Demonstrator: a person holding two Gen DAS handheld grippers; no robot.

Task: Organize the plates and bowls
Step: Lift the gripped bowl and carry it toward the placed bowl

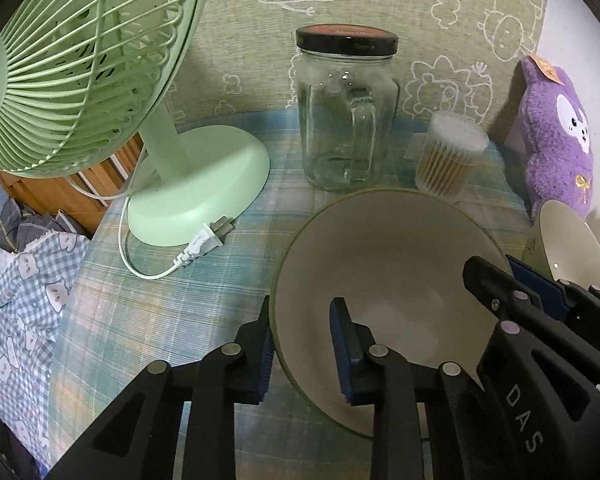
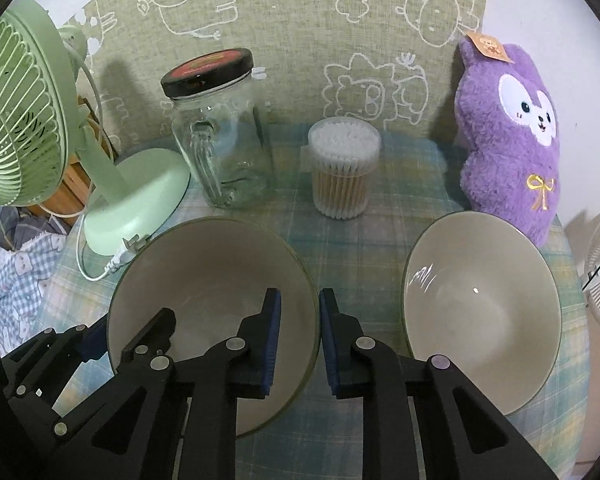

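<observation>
Two cream bowls with green rims stand on the checked tablecloth (image 2: 360, 248). The left bowl (image 1: 388, 264) (image 2: 212, 272) has both grippers on it. My left gripper (image 1: 302, 308) (image 2: 130, 328) straddles its left rim, one pad outside and one inside, and is shut on the wall. My right gripper (image 2: 300, 294) (image 1: 500, 268) clamps the opposite rim the same way. The second bowl (image 2: 484, 304) (image 1: 568, 240) sits free to the right, just beside the right gripper's outer finger.
Behind the bowls stand a lidded glass jar (image 1: 346, 112), a tub of cotton swabs (image 2: 344, 168) and a purple plush toy (image 2: 508, 128). A green fan (image 1: 80, 60) with its loose plug (image 1: 208, 238) occupies the left. Bedding (image 1: 20, 280) lies beyond the table's left edge.
</observation>
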